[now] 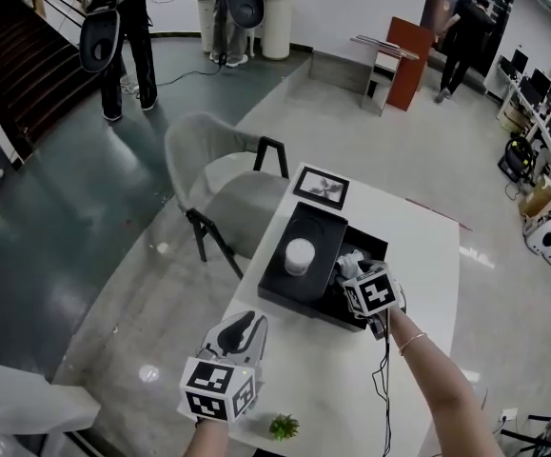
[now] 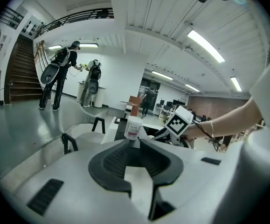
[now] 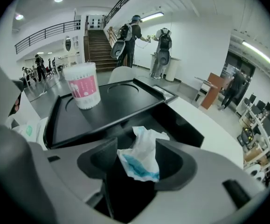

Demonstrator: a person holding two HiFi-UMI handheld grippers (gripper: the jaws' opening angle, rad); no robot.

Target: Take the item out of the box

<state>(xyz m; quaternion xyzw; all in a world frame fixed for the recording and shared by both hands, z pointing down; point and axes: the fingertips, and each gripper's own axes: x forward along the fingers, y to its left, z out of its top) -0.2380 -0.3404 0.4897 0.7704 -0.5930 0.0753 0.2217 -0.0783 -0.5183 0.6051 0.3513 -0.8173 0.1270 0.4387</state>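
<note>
A black box (image 1: 374,245) stands open on the white table (image 1: 427,284), its black lid (image 1: 319,232) propped slanted over its left side. A white cup with a pink label (image 1: 299,255) stands on the lid (image 3: 121,101). Inside the box (image 3: 183,127) lies a crumpled white-and-blue packet (image 3: 141,157). My right gripper (image 3: 137,155) reaches into the box with jaws spread wide on either side of the packet, not pressing it. My left gripper (image 1: 246,325) hovers near the table's front left edge, jaws together and empty, pointing toward the cup (image 2: 134,127).
A grey chair (image 1: 213,174) stands at the table's far left corner. A framed picture (image 1: 321,188) lies beyond the box. A small green plant (image 1: 283,427) sits at the near edge. A black cable (image 1: 385,388) trails from my right gripper. People stand far behind.
</note>
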